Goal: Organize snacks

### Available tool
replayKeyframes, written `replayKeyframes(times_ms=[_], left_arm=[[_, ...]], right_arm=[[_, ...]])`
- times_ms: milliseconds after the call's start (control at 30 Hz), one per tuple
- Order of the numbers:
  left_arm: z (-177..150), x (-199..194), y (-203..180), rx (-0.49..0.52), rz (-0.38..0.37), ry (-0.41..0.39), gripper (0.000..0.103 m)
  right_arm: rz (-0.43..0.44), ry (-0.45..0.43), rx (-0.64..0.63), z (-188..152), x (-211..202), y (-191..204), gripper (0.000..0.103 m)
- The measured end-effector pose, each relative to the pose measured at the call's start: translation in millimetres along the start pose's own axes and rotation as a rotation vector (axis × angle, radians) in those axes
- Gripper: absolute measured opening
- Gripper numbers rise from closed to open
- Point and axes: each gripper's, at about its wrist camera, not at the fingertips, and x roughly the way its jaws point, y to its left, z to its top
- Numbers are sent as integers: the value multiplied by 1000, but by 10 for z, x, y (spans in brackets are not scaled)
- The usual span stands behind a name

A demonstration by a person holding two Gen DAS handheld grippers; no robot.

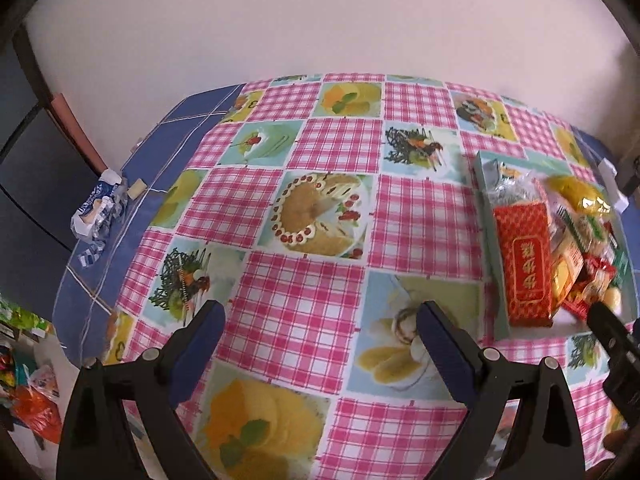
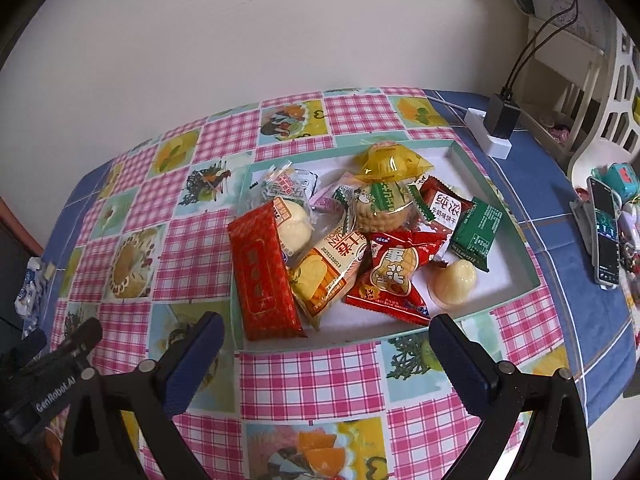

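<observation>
- On the tray [image 2: 496,196], snacks [image 2: 352,248] lie heaped; a careless pinch could drag neighbours out.
- Right gripper [image 2: 326,344] and left gripper [image 1: 320,332]: both wide open, empty.
- Red pack [image 2: 264,276] overhangs the rim; a nudge could tip it.

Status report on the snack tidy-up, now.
Left gripper and right gripper open, empty. Snacks piled in shallow tray, red packet at its left edge. Nothing in the way.

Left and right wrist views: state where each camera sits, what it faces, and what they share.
Left wrist: on the left tool, angled down at bare tablecloth; the right tool's tip shows.
Right wrist: on the right tool, angled down at the tray; the left tool's body shows lower left.
Shared: tray, red packet, tablecloth.
</observation>
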Motion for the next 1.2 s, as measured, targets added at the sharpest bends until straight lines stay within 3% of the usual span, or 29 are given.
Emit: replayKeyframes(times_ms=[1200], left_arm=[[31, 82, 38, 31, 1, 36, 97]], right_arm=[[-19, 52, -2, 24, 97, -16, 103]])
